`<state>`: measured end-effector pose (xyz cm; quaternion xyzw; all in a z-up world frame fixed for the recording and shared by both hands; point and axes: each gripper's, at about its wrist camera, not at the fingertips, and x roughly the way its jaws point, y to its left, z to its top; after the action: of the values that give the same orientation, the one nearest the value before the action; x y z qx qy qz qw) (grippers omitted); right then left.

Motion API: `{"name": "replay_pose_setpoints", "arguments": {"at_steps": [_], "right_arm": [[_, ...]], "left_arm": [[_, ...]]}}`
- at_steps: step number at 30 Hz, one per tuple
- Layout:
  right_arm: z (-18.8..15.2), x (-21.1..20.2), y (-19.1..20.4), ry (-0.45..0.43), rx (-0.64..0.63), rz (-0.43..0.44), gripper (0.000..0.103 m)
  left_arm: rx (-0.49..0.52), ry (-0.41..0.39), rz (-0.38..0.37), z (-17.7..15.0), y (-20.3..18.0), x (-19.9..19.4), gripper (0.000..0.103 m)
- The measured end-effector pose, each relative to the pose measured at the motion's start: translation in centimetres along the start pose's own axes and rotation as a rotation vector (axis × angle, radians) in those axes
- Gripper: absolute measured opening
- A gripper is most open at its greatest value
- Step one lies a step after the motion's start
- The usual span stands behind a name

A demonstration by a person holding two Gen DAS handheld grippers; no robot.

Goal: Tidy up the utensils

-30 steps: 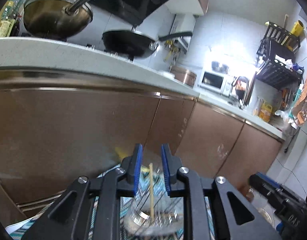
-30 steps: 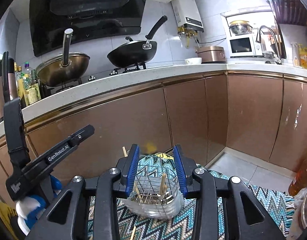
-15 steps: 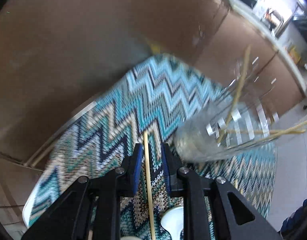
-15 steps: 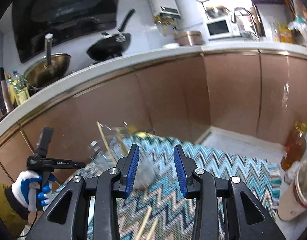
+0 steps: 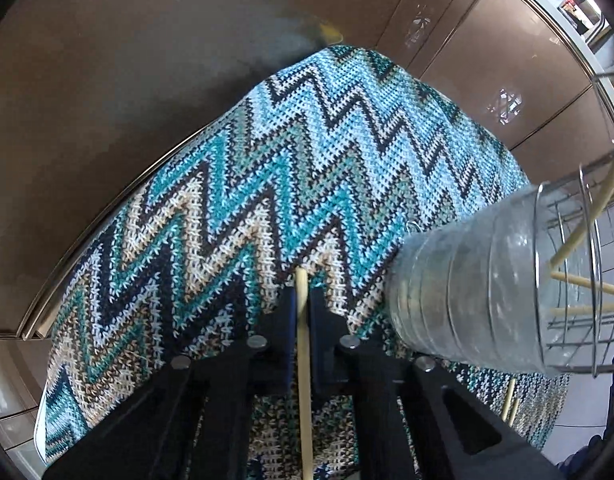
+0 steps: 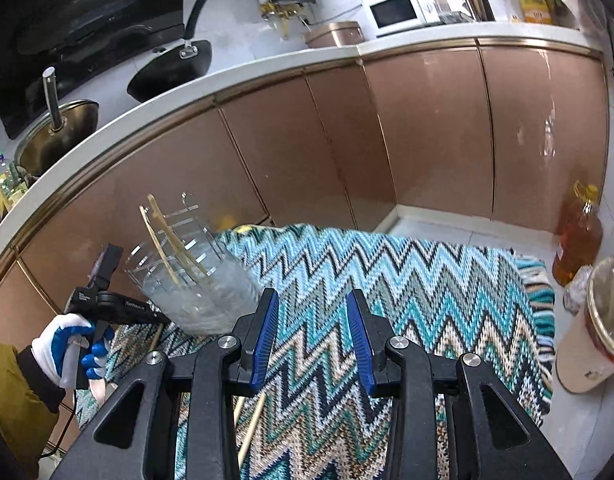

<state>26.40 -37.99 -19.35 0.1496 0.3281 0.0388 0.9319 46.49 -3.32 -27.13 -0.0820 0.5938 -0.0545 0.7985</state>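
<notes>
A clear utensil holder with a wire rack (image 5: 487, 284) stands on the zigzag rug and holds a few wooden chopsticks; it also shows in the right wrist view (image 6: 195, 280). My left gripper (image 5: 302, 300) points down at the rug, its jaws shut on a wooden chopstick (image 5: 304, 360) just left of the holder. My right gripper (image 6: 312, 336) is open and empty above the rug, right of the holder. Two more chopsticks (image 6: 251, 424) lie on the rug below it.
Brown kitchen cabinets (image 6: 347, 152) curve behind the blue zigzag rug (image 6: 387, 288). An oil bottle (image 6: 579, 236) and a lined bin (image 6: 599, 320) stand on the floor at the right. Pans sit on the counter above.
My left gripper tilted down from the cabinets to the rug and closed on a chopstick lying there. My right gripper moved right, away from the holder, staying open.
</notes>
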Motion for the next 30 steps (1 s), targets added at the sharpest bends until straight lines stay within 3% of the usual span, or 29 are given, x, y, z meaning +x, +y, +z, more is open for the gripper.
{"name": "replay_pose_setpoints", "arguments": {"at_steps": [4, 7, 12, 16, 18, 21, 26, 30], "right_arm": [[-0.9, 0.1, -0.5, 0.021, 0.015, -0.002, 0.036], [-1.1, -0.5, -0.6, 0.018, 0.017, -0.005, 0.036], [-1.4, -1.8, -1.4, -0.004, 0.037, -0.005, 0.036], [-1.7, -2.4, -1.8, -0.016, 0.064, 0.0, 0.036], [-1.8, -2.4, -1.9, -0.018, 0.078, 0.009, 0.036], [-1.9, -2.6, -1.9, -0.022, 0.076, 0.013, 0.036], [-2.0, -2.9, -2.3, -0.033, 0.074, 0.007, 0.036], [-2.2, -2.8, -3.3, -0.037, 0.095, 0.007, 0.036]], "left_arm": [[-0.007, -0.077, -0.032, -1.0, 0.2, -1.6, 0.005], [-0.023, -0.2, -0.09, -2.5, 0.7, -5.6, 0.005], [-0.032, -0.533, -0.24, -5.9, 0.4, -16.2, 0.005], [-0.033, -0.806, -0.297, -8.0, -1.6, -23.5, 0.005], [-0.04, -0.941, -0.289, -8.8, -3.2, -26.0, 0.005], [-0.04, -1.136, -0.218, -9.6, -6.2, -27.7, 0.005], [-0.047, -1.285, -0.141, -8.9, -9.2, -26.3, 0.005], [-0.05, -1.319, -0.072, -7.2, -10.6, -23.6, 0.005]]}}
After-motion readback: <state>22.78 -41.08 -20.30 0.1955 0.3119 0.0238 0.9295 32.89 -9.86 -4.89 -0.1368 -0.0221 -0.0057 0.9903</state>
